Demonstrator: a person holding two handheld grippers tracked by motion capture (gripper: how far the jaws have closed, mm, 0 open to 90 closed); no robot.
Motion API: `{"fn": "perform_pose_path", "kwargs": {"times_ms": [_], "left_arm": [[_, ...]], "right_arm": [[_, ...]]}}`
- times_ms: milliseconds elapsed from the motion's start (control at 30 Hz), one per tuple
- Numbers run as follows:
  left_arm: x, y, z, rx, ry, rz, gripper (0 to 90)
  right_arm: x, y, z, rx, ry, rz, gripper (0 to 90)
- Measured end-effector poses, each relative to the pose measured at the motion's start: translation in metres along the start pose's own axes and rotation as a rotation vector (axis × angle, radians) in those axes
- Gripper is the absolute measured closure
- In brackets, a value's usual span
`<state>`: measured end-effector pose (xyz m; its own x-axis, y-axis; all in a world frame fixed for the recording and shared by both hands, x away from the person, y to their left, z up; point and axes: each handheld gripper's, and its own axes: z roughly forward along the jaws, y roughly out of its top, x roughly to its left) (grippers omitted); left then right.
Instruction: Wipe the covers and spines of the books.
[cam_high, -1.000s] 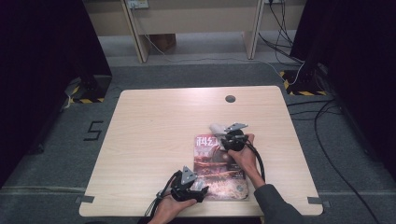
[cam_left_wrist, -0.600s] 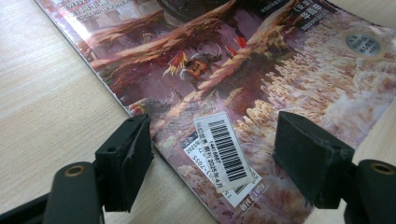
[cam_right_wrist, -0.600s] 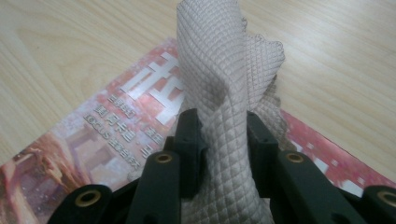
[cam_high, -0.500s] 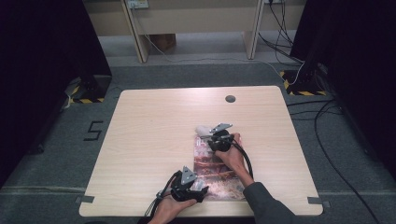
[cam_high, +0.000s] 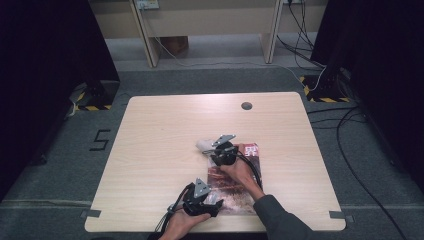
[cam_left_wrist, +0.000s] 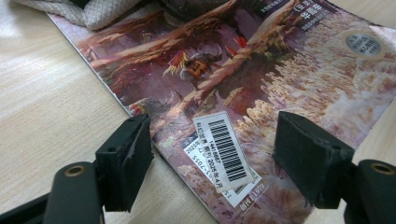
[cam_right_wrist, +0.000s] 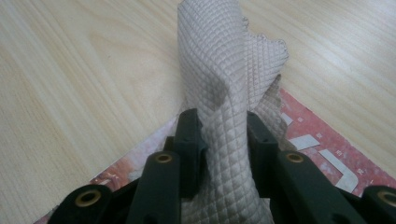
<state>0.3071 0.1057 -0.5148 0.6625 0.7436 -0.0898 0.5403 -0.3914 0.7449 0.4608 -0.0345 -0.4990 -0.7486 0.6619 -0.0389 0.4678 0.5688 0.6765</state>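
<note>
A: Item one, location?
B: Beige quilted cloth (cam_right_wrist: 224, 93), pinched between the right gripper (cam_right_wrist: 224, 135)'s jaws at the far corner of the glossy reddish magazine (cam_left_wrist: 261, 79).
A: Left gripper (cam_left_wrist: 212, 163)?
B: Jaws wide apart, holding nothing, straddling the magazine's barcode label (cam_left_wrist: 224, 149).

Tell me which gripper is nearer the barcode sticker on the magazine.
Left. The left gripper straddles the barcode sticker with open jaws, while the right gripper is at the magazine's far end, clamped on the cloth.

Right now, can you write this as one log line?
right tongs: shut on cloth | left tongs: open over magazine | magazine: flat on table
</note>
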Motion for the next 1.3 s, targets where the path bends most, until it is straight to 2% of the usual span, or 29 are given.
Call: {"fn": "perform_pose_path", "kwargs": {"times_ms": [167, 233, 400, 500, 600, 700, 767, 900, 1000, 1100, 1200, 1300], "left_arm": [[0.0, 0.0, 0.0, 0.0, -0.002, -0.001, 26.8], [0.0, 0.0, 0.0, -0.002, -0.002, -0.001, 26.8], [0.0, 0.0, 0.0, -0.002, -0.001, 0.0, 26.8], [0.0, 0.0, 0.0, -0.003, -0.001, 0.0, 26.8], [0.0, 0.0, 0.0, -0.003, -0.001, 0.001, 26.8], [0.0, -0.001, 0.0, -0.005, 0.0, 0.002, 26.8], [-0.001, -0.001, 0.0, -0.007, 0.004, 0.01, 26.9], [-0.001, -0.001, 0.0, -0.008, 0.006, 0.011, 27.0], [-0.001, -0.001, -0.001, -0.01, 0.009, 0.022, 27.3], [0.0, 0.0, -0.003, 0.007, -0.011, 0.033, 27.2], [0.002, -0.002, -0.006, 0.011, -0.019, 0.031, 25.6], [0.001, -0.002, -0.008, 0.013, -0.022, 0.048, 26.4]], "right_arm": [[-0.008, 0.0, 0.002, -0.003, -0.006, 0.054, 71.5], [-0.005, 0.0, 0.002, -0.006, -0.013, 0.045, 72.0], [0.006, -0.004, -0.003, -0.002, 0.035, 0.01, 72.0], [0.009, -0.007, -0.006, 0.0, 0.046, -0.012, 71.8], [0.005, -0.008, -0.007, -0.006, 0.034, -0.003, 71.4], [0.0, -0.01, -0.007, -0.01, 0.036, 0.035, 71.5], [0.002, -0.012, -0.009, -0.008, 0.032, 0.029, 71.6], [0.012, -0.015, -0.011, -0.016, 0.064, 0.004, 71.6], [0.017, -0.016, -0.013, -0.019, 0.065, -0.016, 71.4], [0.014, -0.018, -0.015, -0.011, 0.055, -0.011, 71.4], [0.004, -0.022, -0.019, -0.008, 0.023, 0.014, 71.4], [0.0, -0.026, -0.022, -0.009, 0.02, 0.04, 71.4]]}}
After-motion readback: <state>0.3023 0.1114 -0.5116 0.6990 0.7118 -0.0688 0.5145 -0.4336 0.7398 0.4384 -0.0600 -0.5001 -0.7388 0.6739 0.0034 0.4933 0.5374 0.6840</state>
